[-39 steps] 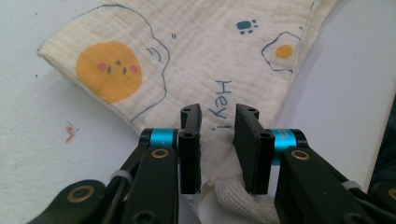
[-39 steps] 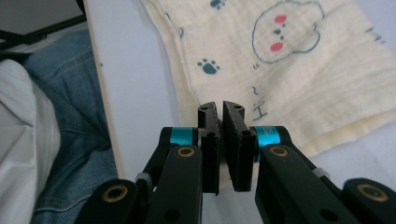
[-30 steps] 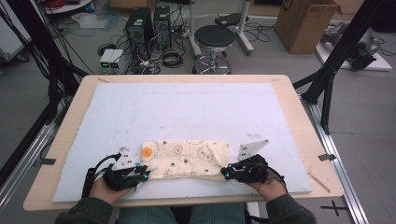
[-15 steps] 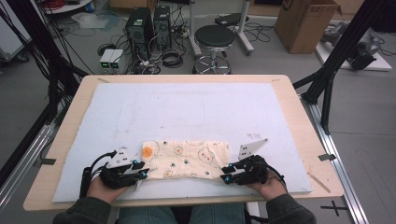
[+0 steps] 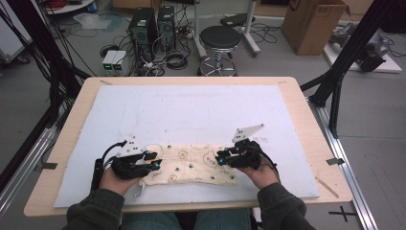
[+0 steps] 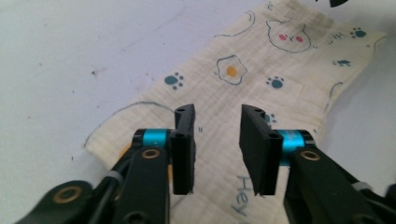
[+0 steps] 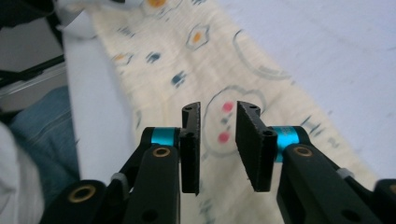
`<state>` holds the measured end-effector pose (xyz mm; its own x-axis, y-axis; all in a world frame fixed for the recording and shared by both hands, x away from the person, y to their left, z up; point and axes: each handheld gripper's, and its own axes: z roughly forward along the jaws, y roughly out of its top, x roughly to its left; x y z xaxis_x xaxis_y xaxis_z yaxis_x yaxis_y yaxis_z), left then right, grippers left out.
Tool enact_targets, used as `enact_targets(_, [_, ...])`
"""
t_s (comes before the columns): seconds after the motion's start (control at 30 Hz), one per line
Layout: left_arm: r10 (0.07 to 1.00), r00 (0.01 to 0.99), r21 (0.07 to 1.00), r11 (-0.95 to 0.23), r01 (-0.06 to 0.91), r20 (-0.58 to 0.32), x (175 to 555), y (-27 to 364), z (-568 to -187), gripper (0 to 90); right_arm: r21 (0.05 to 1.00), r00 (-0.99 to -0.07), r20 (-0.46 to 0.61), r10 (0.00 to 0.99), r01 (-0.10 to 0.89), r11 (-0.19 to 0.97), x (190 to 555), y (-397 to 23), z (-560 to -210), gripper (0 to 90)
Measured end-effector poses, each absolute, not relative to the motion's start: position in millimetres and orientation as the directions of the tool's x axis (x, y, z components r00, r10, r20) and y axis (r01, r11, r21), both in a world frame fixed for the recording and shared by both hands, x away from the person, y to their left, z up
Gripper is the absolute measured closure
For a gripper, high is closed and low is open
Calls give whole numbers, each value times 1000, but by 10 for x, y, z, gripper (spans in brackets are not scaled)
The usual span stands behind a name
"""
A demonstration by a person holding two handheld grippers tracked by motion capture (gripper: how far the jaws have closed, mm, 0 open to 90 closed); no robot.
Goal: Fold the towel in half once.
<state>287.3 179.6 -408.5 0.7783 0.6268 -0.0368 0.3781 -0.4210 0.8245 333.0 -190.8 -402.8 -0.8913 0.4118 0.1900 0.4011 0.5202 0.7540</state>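
A cream cloth [image 5: 191, 165] printed with paw marks, eggs and animal faces lies folded in a long strip on the white mat [image 5: 201, 110], near the front edge. My left gripper [image 5: 154, 160] hovers over its left end, and its jaws have just been opening. In the left gripper view the left gripper [image 6: 218, 112] is open above the cloth [image 6: 261, 60], gripping nothing. My right gripper [image 5: 220, 158] is over the right end. Its jaws have just been closing, but in the right gripper view the right gripper [image 7: 219, 108] still shows an empty gap over the cloth [image 7: 187, 56].
The mat covers most of the wooden table [image 5: 311, 120]. Beyond the far edge stand a black stool [image 5: 220, 40], computer towers [image 5: 153, 24] with cables, and a cardboard box [image 5: 313, 21]. Black frame posts [image 5: 335, 91] flank the table. The person's jeans [image 7: 46, 126] are at the front edge.
Both hands have moved inward along the cloth and slightly away from the person. The left gripper now covers the orange print at the left end. The cloth has stayed flat.
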Motion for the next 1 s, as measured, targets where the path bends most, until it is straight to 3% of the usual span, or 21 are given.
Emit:
enact_targets(0.23, [608,793,821,-436,368,-33,3098,1637,-4083,889,758,-884,203,420,414,504,3573,-1646,-4011,889])
enact_targets(0.63, [610,791,782,-469,410,-50,3389,1328,-4195,897,709,-862,273,427,481,516,3870,-1199,-4192,895])
enact_targets(1.0, [647,761,720,-504,477,-52,3504,1389,-4356,898,635,-839,273,471,525,567,3945,-1134,-4329,895])
